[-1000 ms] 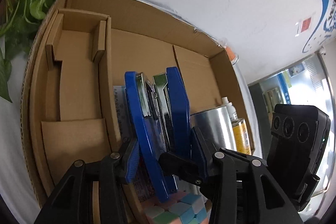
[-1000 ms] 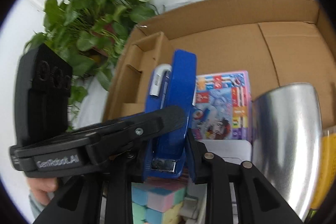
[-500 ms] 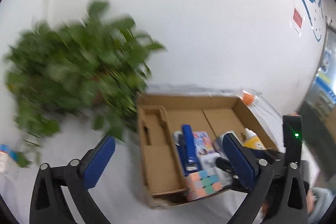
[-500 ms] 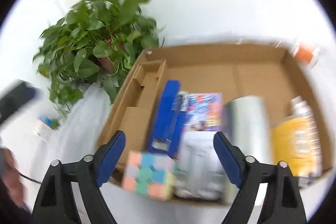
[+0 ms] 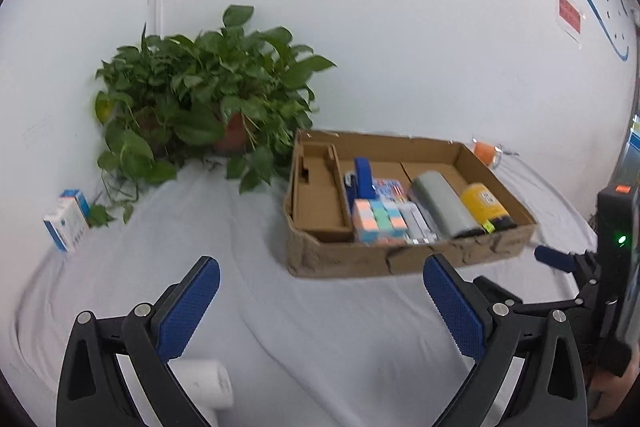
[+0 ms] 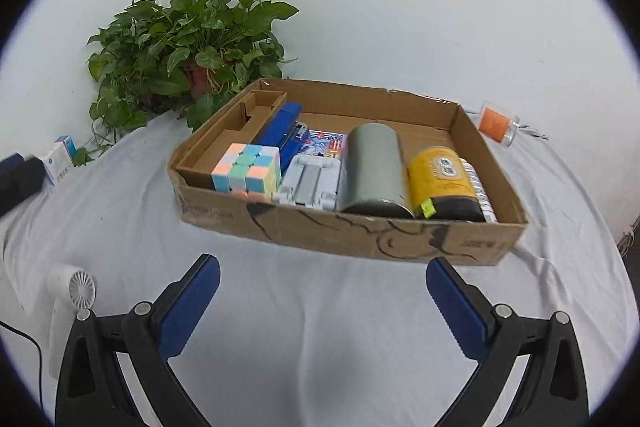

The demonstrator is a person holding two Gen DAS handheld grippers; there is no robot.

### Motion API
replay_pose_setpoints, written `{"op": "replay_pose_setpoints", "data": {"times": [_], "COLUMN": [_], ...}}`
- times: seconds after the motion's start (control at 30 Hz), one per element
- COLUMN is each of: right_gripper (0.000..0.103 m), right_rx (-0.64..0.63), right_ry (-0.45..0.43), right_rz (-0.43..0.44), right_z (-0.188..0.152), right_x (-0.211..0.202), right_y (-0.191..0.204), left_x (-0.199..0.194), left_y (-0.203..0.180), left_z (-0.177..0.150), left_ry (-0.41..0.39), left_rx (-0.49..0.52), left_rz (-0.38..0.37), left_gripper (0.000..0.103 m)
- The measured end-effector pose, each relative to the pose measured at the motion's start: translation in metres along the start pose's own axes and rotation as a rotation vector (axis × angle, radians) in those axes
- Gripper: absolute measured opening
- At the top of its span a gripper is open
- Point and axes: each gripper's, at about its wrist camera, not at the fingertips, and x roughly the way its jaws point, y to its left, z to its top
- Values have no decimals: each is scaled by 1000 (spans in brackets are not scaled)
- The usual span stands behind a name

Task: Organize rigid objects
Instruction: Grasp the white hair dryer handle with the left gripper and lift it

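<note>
With both grippers, left [image 5: 318,301] and right [image 6: 322,301], spread wide and empty short of the box [image 6: 352,233] holding the stapler [image 6: 282,129], the next pick is probably the fan [image 6: 74,293] left of the box.

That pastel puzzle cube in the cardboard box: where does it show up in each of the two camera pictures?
Left wrist view: the puzzle cube sits just right of centre, at the near wall of the cardboard box, right of the empty divider section.
Right wrist view: the cube sits left of centre, again against the box's near wall.
Shared landmark: the blue stapler just behind the cube.
</note>
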Motion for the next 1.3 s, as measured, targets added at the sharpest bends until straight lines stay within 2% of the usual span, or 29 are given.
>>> {"op": "replay_pose_setpoints", "data": {"times": [0.13, 0.23, 0.33, 0.4, 0.43, 0.5, 0.53, 0.63, 0.7, 0.73, 0.83, 1.03, 1.13, 1.23, 1.3], "right_gripper": [103, 103, 103, 103, 103, 103, 103, 103, 103, 103, 102, 97, 97, 87, 81], "right_rx": [-15, -36, -75, -118, -142, -187, -207, -222, -221, -218, -179, -117, -84, -50, -36], "right_ry": [-3, -2, 18, 34, 44, 64, 77, 120, 137, 140, 159, 154, 147, 157, 164], "right_rz": [-14, 20, 124, 206, 250, 336, 383, 474, 507, 514, 521, 508, 474, 412, 372], "right_z": [-10, -18, -30, -42, -49, -63, -70, -83, -85, -87, -89, -97, -101, -103, -102], "right_x": [-13, -19, -23, -25, -25, -25, -25, -22, -21, -21, -17, -19, -18, -10, -2], "right_y": [-3, 6, 23, 39, 48, 66, 75, 87, 88, 87, 74, 41, 17, -6, -20], "left_x": [-7, -15, -11, -4, 1, 11, 16, 26, 31, 34, 47, 90, 119, 141, 148], "left_y": [-8, 12, 42, 62, 72, 87, 94, 108, 111, 111, 95, 23, -22, -65, -80], "left_z": [-17, -34, -62, -88, -104, -129, -139, -157, -164, -165, -156, -135, -123, -115, -112], "left_ry": [11, 48, 144, 224, 268, 326, 347, 361, 376, 387, 418, 475, 539, 594, 600], "left_rx": [-11, -55, -86, -105, -126, -187, -226, -284, -308, -315, -312, -299, -285, -256, -234], "left_rz": [-17, -12, 25, 45, 32, -17, -38, -47, -65, -76, -126, -242, -361, -452, -467], "left_gripper": [102, 102, 102, 98, 94, 73, 70, 56, 35, 31, 29, 30, 30, 30, 30]}}
